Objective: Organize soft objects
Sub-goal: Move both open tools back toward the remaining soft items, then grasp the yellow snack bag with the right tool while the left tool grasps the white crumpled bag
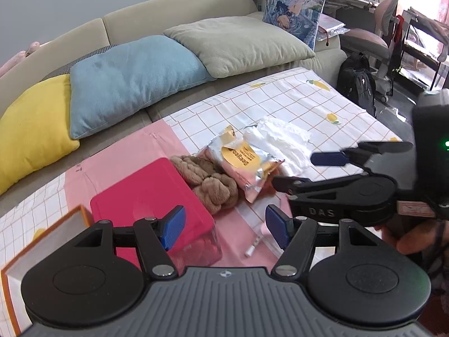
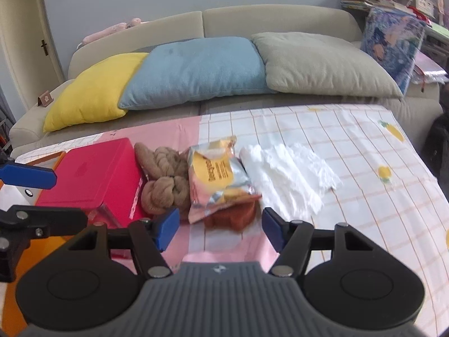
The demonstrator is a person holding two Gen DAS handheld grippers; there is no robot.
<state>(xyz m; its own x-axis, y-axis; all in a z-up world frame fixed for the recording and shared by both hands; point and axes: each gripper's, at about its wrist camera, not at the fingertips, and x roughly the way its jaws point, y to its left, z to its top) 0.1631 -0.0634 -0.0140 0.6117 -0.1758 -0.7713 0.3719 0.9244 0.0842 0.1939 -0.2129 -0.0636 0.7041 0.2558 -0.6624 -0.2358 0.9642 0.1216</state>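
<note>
A brown knotted plush (image 1: pixel 207 182) (image 2: pixel 165 179) lies on the pink and checked cloth beside a red-lidded box (image 1: pixel 148 196) (image 2: pixel 92 174). Against the plush leans a foil snack packet (image 1: pixel 244 163) (image 2: pixel 217 179), with a rust-coloured furry piece (image 2: pixel 233 216) under its near end and crumpled white soft cloth (image 1: pixel 283 143) (image 2: pixel 286 174) to its right. My left gripper (image 1: pixel 224 227) (image 2: pixel 47 199) stands open and empty over the box's near corner. My right gripper (image 2: pixel 219 231) (image 1: pixel 303 170) is open and widening, empty, just short of the furry piece.
Yellow (image 2: pixel 92 95), blue (image 2: pixel 196 67) and grey-green (image 2: pixel 322 64) pillows lean on a beige sofa behind the cloth. An orange-rimmed box (image 1: pixel 42 241) sits at the near left. A small white tube (image 1: pixel 254 245) lies by the left gripper. A dark backpack (image 1: pixel 356 84) stands on the floor.
</note>
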